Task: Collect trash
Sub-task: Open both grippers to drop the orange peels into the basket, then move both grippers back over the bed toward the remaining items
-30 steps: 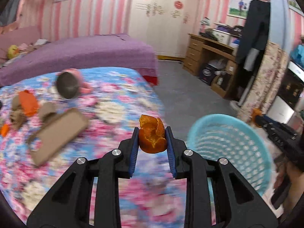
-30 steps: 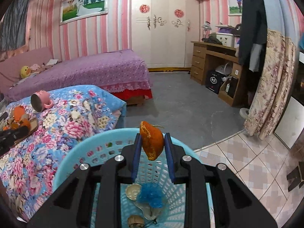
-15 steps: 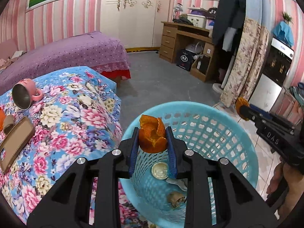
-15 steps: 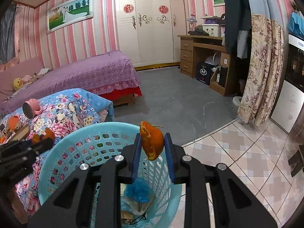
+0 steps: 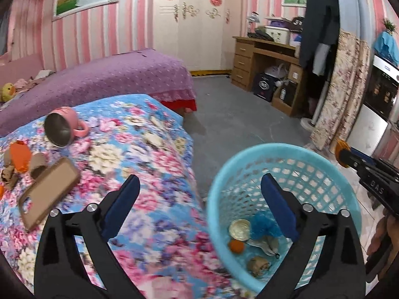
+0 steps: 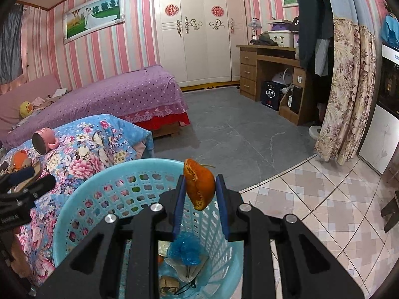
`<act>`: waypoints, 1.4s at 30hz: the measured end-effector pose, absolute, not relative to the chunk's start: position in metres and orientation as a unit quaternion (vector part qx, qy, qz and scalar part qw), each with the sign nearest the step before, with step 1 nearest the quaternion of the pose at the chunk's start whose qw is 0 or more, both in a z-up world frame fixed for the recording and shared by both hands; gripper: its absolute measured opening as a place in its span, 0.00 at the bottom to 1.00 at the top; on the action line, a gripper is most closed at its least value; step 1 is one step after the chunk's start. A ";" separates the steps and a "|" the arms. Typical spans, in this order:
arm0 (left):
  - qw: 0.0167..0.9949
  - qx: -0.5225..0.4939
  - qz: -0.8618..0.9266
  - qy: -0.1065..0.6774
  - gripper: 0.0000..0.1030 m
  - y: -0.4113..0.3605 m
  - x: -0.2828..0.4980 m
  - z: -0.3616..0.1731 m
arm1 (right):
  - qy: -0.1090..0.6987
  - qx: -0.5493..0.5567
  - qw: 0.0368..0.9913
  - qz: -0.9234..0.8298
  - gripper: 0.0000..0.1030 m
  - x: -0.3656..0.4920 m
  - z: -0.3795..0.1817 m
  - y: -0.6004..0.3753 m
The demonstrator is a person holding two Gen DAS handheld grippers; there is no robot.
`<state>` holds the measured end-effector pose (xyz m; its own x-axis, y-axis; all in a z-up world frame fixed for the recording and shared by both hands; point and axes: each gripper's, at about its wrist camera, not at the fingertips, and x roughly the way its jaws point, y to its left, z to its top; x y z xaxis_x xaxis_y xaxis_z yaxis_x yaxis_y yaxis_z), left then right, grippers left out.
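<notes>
A light blue mesh basket (image 5: 224,177) stands on the floor beside the floral bed (image 5: 154,149). My left gripper (image 5: 199,186) hangs over the bed's edge and the basket rim, its jaws opening wide with nothing between them. An orange peel (image 5: 236,246) lies at the basket's bottom beside a round lid (image 5: 240,229), a blue net scrap (image 5: 261,226) and a brown scrap (image 5: 258,265). My right gripper (image 6: 199,186) is over the basket (image 6: 74,211), shut on another orange peel (image 6: 199,184). It also shows in the left wrist view as the right gripper (image 5: 349,155).
On the floral bed lie a tipped pink mug (image 5: 63,129), a phone in a tan case (image 5: 47,194), and orange and brown scraps (image 5: 20,159). A purple bed (image 5: 99,82) is behind, a wooden desk (image 5: 264,62) and floral curtain (image 5: 344,92) to the right.
My left gripper let go of its orange peel, which now lies in the basket, and its jaws spread wide. It also shifted back left toward the bed. The right gripper kept its peel.
</notes>
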<state>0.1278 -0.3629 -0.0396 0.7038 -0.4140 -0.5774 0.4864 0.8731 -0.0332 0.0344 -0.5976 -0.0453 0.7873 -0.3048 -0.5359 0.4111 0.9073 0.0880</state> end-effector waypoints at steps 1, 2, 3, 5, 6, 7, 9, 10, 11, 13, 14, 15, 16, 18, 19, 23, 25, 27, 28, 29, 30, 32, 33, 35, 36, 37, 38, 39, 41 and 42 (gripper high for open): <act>0.922 0.058 -0.241 0.298 0.93 -0.359 0.130 -0.038 | 0.265 0.101 0.940 -0.190 0.24 0.035 -0.045 -0.596; 0.923 0.056 -0.238 0.298 0.93 -0.356 0.133 -0.037 | 0.265 0.100 0.940 -0.189 0.24 0.036 -0.045 -0.596; 0.924 0.055 -0.235 0.298 0.93 -0.354 0.135 -0.037 | 0.266 0.098 0.940 -0.188 0.24 0.037 -0.045 -0.594; 0.927 0.054 -0.224 0.296 0.93 -0.348 0.138 -0.036 | 0.267 0.096 0.941 -0.187 0.24 0.039 -0.045 -0.592; 0.928 0.054 -0.220 0.295 0.93 -0.346 0.138 -0.035 | 0.267 0.095 0.941 -0.187 0.25 0.040 -0.044 -0.591; 0.930 0.055 -0.215 0.293 0.93 -0.343 0.139 -0.035 | 0.267 0.094 0.941 -0.187 0.25 0.040 -0.044 -0.590; 0.932 0.054 -0.211 0.291 0.93 -0.338 0.140 -0.034 | 0.265 0.094 0.941 -0.188 0.26 0.041 -0.043 -0.588; 0.932 0.053 -0.209 0.290 0.93 -0.334 0.140 -0.033 | 0.264 0.095 0.941 -0.190 0.26 0.041 -0.043 -0.588; 0.933 0.052 -0.208 0.289 0.94 -0.331 0.141 -0.032 | 0.262 0.095 0.941 -0.193 0.26 0.042 -0.042 -0.587; 0.934 0.051 -0.205 0.287 0.94 -0.327 0.140 -0.030 | 0.261 0.096 0.940 -0.198 0.26 0.041 -0.041 -0.586; 0.935 0.050 -0.204 0.286 0.94 -0.325 0.139 -0.028 | 0.259 0.097 0.940 -0.201 0.27 0.041 -0.041 -0.586; 0.935 0.050 -0.203 0.286 0.94 -0.324 0.139 -0.027 | 0.257 0.099 0.939 -0.204 0.32 0.041 -0.040 -0.586; 0.936 0.050 -0.202 0.284 0.94 -0.321 0.139 -0.026 | 0.253 0.103 0.940 -0.207 0.35 0.039 -0.039 -0.586; 0.938 0.051 -0.200 0.280 0.94 -0.317 0.138 -0.023 | 0.246 0.103 0.939 -0.216 0.53 0.038 -0.037 -0.586; 0.939 0.052 -0.199 0.277 0.94 -0.315 0.137 -0.022 | 0.242 0.103 0.939 -0.220 0.57 0.037 -0.036 -0.585; 0.942 0.057 -0.192 0.269 0.95 -0.305 0.135 -0.016 | 0.229 0.106 0.938 -0.236 0.76 0.034 -0.031 -0.583; 0.943 0.057 -0.189 0.266 0.95 -0.298 0.134 -0.015 | 0.224 0.105 0.937 -0.246 0.86 0.034 -0.030 -0.580; 0.944 0.057 -0.187 0.264 0.95 -0.290 0.133 -0.013 | 0.221 0.100 0.935 -0.260 0.89 0.034 -0.028 -0.577; 0.944 0.057 -0.188 0.264 0.95 -0.287 0.133 -0.012 | 0.220 0.098 0.933 -0.267 0.91 0.035 -0.027 -0.575; 0.944 0.056 -0.187 0.265 0.95 -0.284 0.133 -0.012 | 0.218 0.098 0.932 -0.272 0.94 0.035 -0.026 -0.573; 0.945 0.057 -0.185 0.266 0.95 -0.279 0.133 -0.012 | 0.215 0.100 0.932 -0.275 0.94 0.035 -0.024 -0.571; 0.945 0.056 -0.180 0.266 0.95 -0.273 0.133 -0.011 | 0.212 0.102 0.931 -0.278 0.95 0.035 -0.021 -0.567; 0.946 0.056 -0.178 0.266 0.95 -0.267 0.134 -0.010 | 0.210 0.103 0.931 -0.279 0.95 0.035 -0.019 -0.565; 0.947 0.056 -0.174 0.264 0.95 -0.260 0.134 -0.009 | 0.208 0.103 0.932 -0.279 0.95 0.038 -0.017 -0.559; 0.948 0.055 -0.170 0.263 0.95 -0.254 0.134 -0.008 | 0.208 0.103 0.932 -0.277 0.95 0.040 -0.016 -0.555; 0.949 0.055 -0.168 0.262 0.95 -0.248 0.134 -0.007 | 0.208 0.103 0.933 -0.275 0.95 0.041 -0.015 -0.553; 0.949 0.054 -0.167 0.261 0.95 -0.243 0.135 -0.007 | 0.208 0.103 0.934 -0.271 0.95 0.043 -0.015 -0.549; 0.950 0.054 -0.165 0.261 0.95 -0.239 0.136 -0.007 | 0.209 0.100 0.935 -0.267 0.95 0.046 -0.014 -0.544; 0.951 0.052 -0.157 0.260 0.95 -0.226 0.138 -0.006 | 0.210 0.095 0.937 -0.262 0.95 0.051 -0.013 -0.535; 0.952 0.049 -0.153 0.260 0.95 -0.218 0.140 -0.007 | 0.211 0.093 0.938 -0.258 0.95 0.054 -0.012 -0.529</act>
<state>0.1402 -0.2176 -0.0065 0.8183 -0.2659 -0.5096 0.3170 0.9483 0.0142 0.0539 -0.5295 -0.0123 0.7784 -0.4447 -0.4432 0.5227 0.8500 0.0651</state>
